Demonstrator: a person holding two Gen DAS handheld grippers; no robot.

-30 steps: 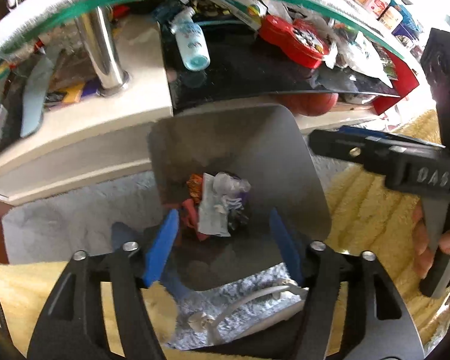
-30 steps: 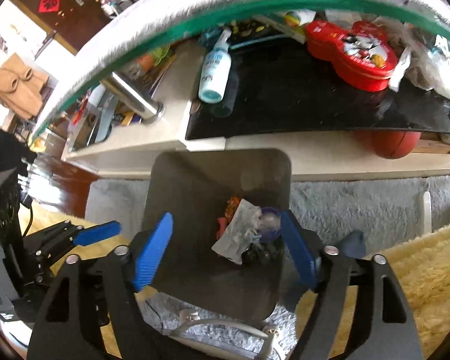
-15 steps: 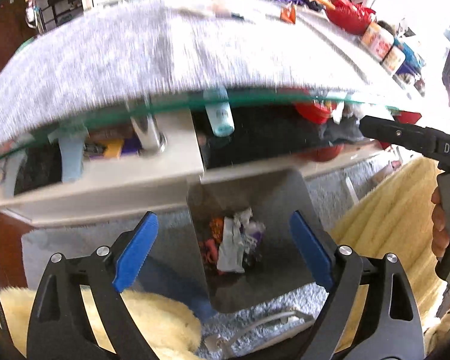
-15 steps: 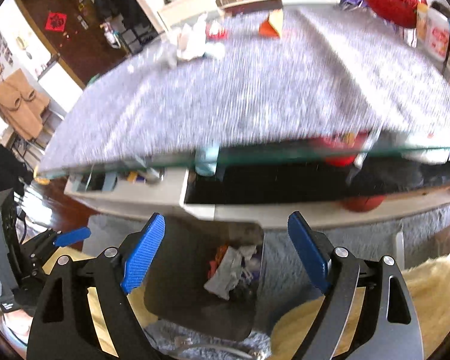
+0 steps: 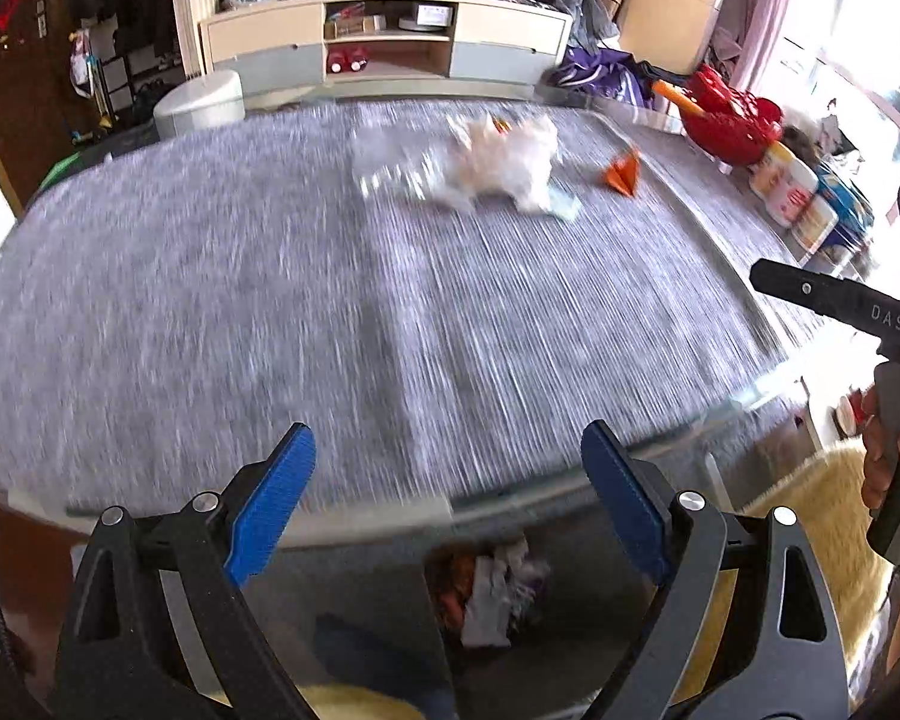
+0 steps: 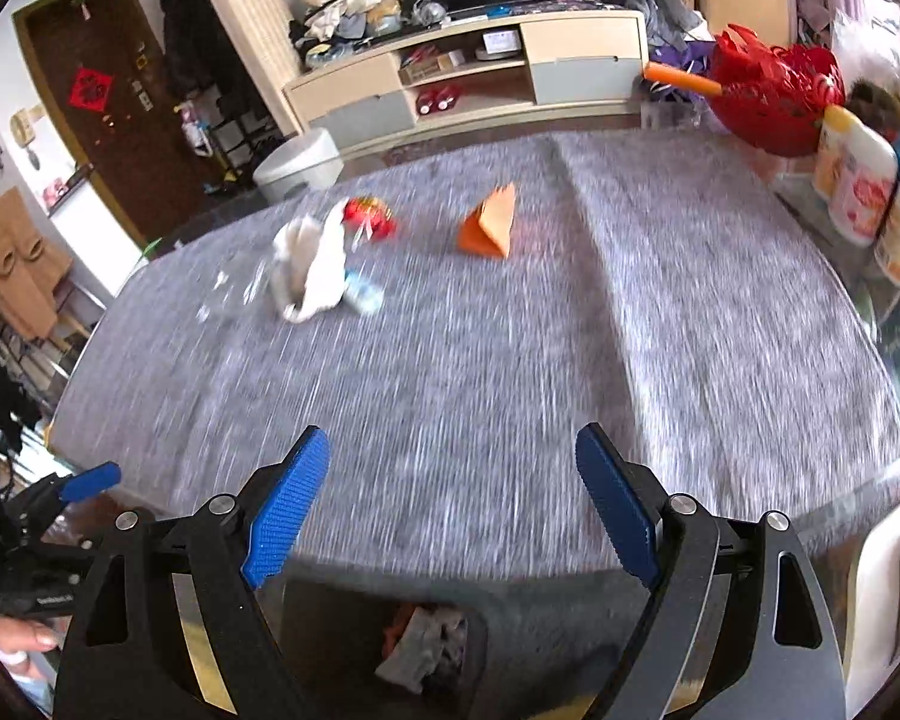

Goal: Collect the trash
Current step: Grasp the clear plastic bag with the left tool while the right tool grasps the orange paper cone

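Below the table's near edge, crumpled trash [image 5: 498, 594] lay in a grey bin [image 5: 378, 612], with white wrappers [image 6: 309, 267] and an orange paper [image 6: 489, 222] on the grey tablecloth [image 6: 510, 360]. Left gripper [image 5: 450, 510], jaws having just widened, and right gripper [image 6: 453, 507] gaped empty.

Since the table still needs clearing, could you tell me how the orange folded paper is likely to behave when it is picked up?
The orange folded paper stands like a small tent on the grey table cloth, so it is probably light and may slide or tip if nudged. Its thin creased sides would likely collapse flat when pinched, which should not matter for trash.
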